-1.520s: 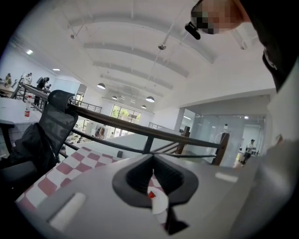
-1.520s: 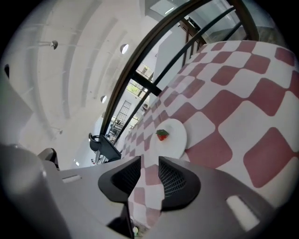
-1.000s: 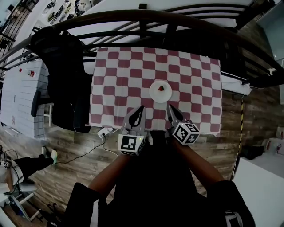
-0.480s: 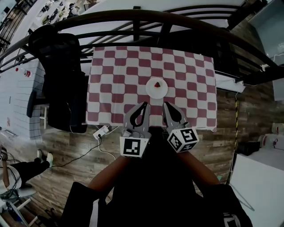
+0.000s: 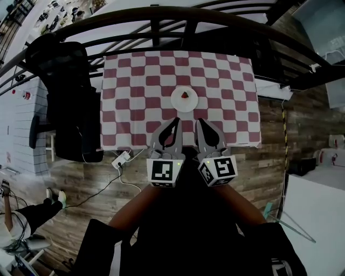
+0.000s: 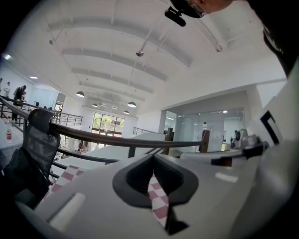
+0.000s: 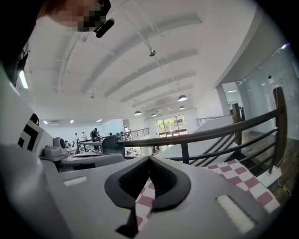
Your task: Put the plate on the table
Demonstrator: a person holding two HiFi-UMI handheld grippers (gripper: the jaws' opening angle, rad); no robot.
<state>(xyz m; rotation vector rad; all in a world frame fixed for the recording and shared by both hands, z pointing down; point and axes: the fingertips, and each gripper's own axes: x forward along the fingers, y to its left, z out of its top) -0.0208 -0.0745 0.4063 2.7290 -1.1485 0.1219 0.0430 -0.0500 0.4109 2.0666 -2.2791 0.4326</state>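
A white plate (image 5: 184, 102) with a small red piece of food (image 5: 185, 95) on it lies on the table (image 5: 135, 81), which has a red-and-white checked cloth. The plate is near the table's middle. My left gripper (image 5: 173, 122) and right gripper (image 5: 198, 123) hang side by side over the table's near edge, just short of the plate and apart from it. Both are shut with nothing between the jaws. In the left gripper view the left gripper (image 6: 152, 162) points up at the ceiling. The right gripper (image 7: 149, 162) does the same in the right gripper view.
A black office chair (image 5: 70, 102) stands at the table's left side. A dark curved railing (image 5: 161, 16) runs behind the table. A white power strip (image 5: 121, 159) with a cable lies on the wooden floor by the table's near left corner.
Both grippers have drawn closer together and now point straighter toward the plate. The plate lies where it was on the cloth. Both grippers stayed shut.
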